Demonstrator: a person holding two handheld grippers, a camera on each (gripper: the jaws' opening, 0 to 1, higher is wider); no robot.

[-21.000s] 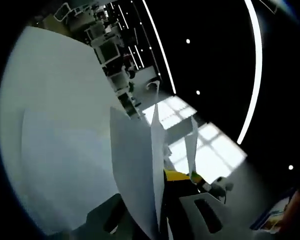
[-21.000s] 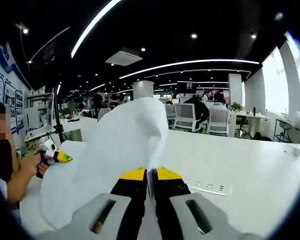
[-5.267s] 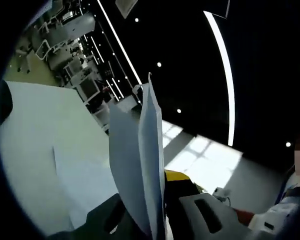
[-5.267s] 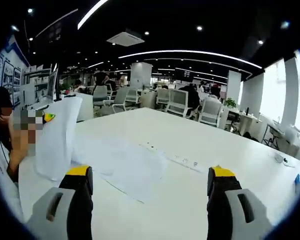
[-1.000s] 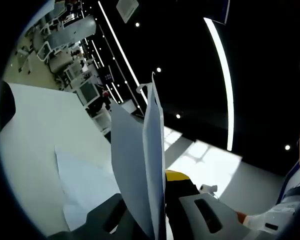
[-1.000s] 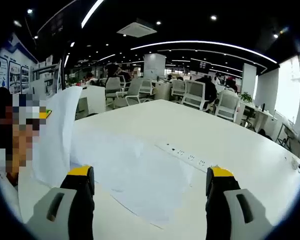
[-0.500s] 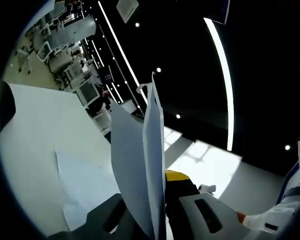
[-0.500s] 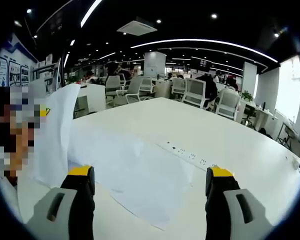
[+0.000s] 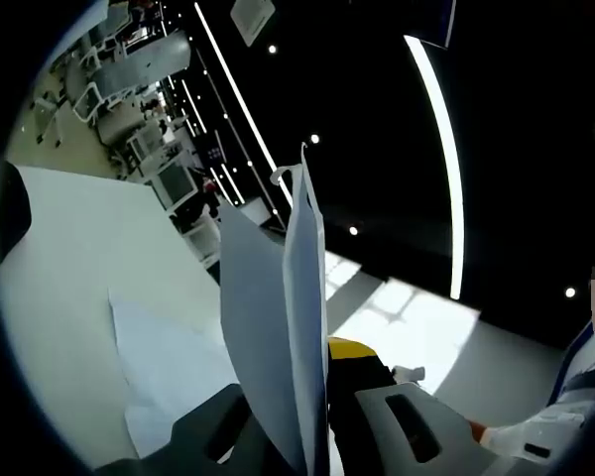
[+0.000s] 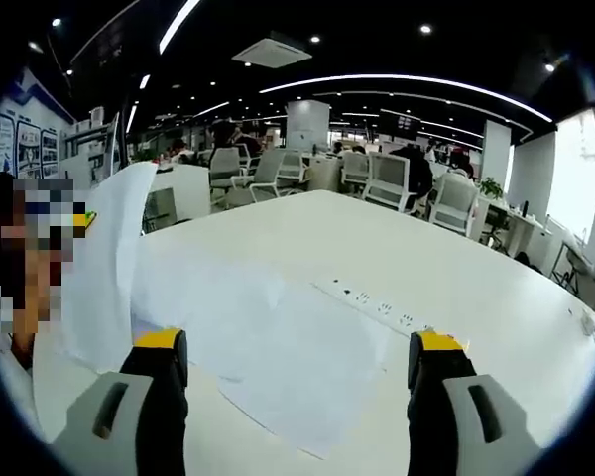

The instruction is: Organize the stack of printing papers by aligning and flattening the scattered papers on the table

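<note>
I had the left gripper [image 9: 312, 397] clamped on a small sheaf of papers [image 9: 283, 327], the sheets standing up edge-on between its jaws and fanning apart a little toward their far ends. In the right gripper view the same held sheets [image 10: 107, 268] hung off to the left of my jaws, curling over at the top. The right gripper [image 10: 296, 372] was wide open and gripping nothing, poised low over the white table [image 10: 496, 297]. Directly ahead of it, between the two yellow-tipped jaws, lay the loose sheets [image 10: 278, 347], overlapping at skewed angles, with a power strip [image 10: 372, 302] set into the tabletop just beyond them.

My worry was the flat sheets. With nothing to pry them up, I judged that closing on them from above could skid them across the slick surface or pinch a crease into the top one. Coming in at an edge could catch one sheet alone and drag the others further askew. The held sheaf was a second risk: gripped at one end and already splaying, a sheet could slip out if I swung that hand quickly toward the table.
</note>
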